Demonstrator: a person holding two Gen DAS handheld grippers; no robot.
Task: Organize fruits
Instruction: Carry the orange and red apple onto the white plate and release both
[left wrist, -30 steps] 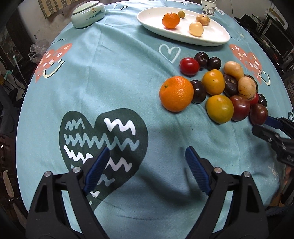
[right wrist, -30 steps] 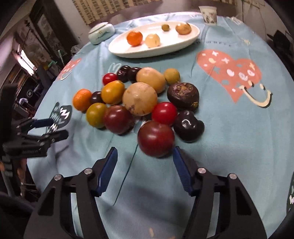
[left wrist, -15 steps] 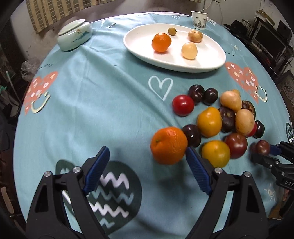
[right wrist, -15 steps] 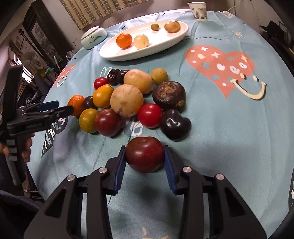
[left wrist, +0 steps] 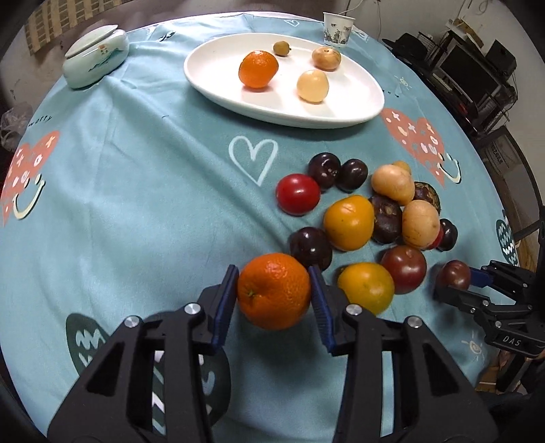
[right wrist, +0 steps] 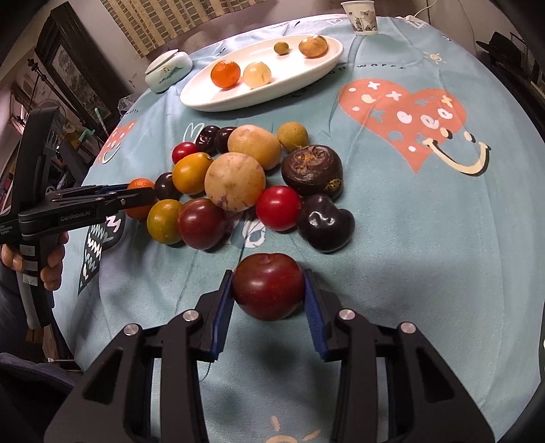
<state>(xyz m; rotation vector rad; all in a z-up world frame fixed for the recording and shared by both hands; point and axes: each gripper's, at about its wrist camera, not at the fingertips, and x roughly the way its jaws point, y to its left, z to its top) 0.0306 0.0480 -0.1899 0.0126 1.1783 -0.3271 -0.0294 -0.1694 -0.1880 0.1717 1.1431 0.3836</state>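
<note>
My left gripper (left wrist: 274,293) is shut on a large orange (left wrist: 274,294) at the near left edge of the fruit pile. My right gripper (right wrist: 268,288) is shut on a dark red plum (right wrist: 268,285) just in front of the pile; it also shows in the left wrist view (left wrist: 454,275). The pile holds red tomatoes (left wrist: 297,193), yellow-orange fruits (left wrist: 348,222), tan fruits (right wrist: 235,181) and dark plums (right wrist: 325,223). A white oval plate (left wrist: 224,58) at the far side holds a small orange (left wrist: 258,69) and three pale fruits.
A lidded ceramic dish (left wrist: 96,52) stands at the far left and a paper cup (left wrist: 337,24) behind the plate. The round table has a teal cloth (left wrist: 136,191) with heart prints. Dark furniture surrounds the table.
My left gripper moved forward to the orange and shut on it. My right gripper shut on the dark red plum and holds it apart from the pile.
</note>
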